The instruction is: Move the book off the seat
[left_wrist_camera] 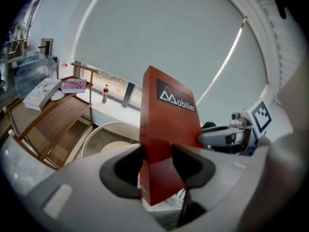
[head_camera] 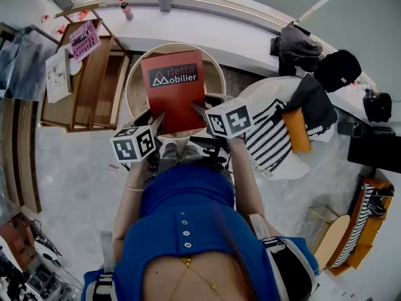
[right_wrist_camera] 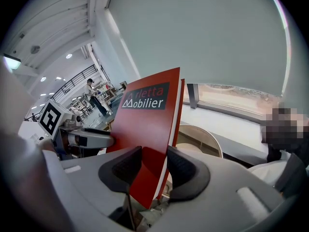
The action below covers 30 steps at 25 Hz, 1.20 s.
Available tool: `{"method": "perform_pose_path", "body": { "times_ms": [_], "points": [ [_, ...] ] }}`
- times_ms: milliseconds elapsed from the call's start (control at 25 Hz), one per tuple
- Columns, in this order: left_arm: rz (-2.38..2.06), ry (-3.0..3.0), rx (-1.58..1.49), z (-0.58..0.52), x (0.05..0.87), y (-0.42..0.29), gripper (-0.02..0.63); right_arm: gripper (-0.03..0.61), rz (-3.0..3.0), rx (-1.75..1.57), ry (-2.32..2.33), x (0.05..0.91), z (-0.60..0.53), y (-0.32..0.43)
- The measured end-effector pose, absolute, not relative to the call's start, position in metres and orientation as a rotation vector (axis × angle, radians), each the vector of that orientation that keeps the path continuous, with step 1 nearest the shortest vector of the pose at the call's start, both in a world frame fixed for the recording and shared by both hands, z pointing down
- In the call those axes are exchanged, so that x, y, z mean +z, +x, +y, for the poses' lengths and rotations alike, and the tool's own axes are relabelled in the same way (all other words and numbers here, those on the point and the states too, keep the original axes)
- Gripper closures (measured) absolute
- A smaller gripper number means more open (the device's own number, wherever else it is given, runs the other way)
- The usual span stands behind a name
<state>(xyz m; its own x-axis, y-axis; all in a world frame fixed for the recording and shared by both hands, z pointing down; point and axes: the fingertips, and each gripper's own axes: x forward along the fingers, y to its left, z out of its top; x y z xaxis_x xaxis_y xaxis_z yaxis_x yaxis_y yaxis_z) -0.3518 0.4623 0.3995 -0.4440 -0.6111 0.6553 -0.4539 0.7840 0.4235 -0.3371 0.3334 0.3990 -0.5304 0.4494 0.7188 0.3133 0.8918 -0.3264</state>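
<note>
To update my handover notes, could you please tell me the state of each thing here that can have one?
Book: closed, upright, gripped at both lower corners.
Left gripper: fingers shut on the book.
Right gripper: fingers shut on the book.
Seat: under the raised book.
Bottle: upright.

Red book (head_camera: 173, 86); black-and-white striped fabric (head_camera: 268, 144).

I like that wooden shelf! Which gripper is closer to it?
Left. The left gripper clamps the red book on the side facing the wooden shelf; the right gripper clamps its opposite edge, farther away.
</note>
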Motion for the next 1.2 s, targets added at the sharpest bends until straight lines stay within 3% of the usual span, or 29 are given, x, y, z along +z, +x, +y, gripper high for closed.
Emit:
{"method": "perform_pose_path", "body": {
  "times_ms": [600, 1200],
  "points": [
    [-2.066, 0.781, -0.221, 0.455, 0.424, -0.365, 0.423, 0.411, -2.113, 0.241, -0.539, 0.426, 0.326, -0.349],
    [-1.879, 0.728, -0.142, 0.456, 0.558, -0.409, 0.423, 0.413, -1.862, 0.389, -0.502, 0.570, 0.328, -0.386]
  ]
}}
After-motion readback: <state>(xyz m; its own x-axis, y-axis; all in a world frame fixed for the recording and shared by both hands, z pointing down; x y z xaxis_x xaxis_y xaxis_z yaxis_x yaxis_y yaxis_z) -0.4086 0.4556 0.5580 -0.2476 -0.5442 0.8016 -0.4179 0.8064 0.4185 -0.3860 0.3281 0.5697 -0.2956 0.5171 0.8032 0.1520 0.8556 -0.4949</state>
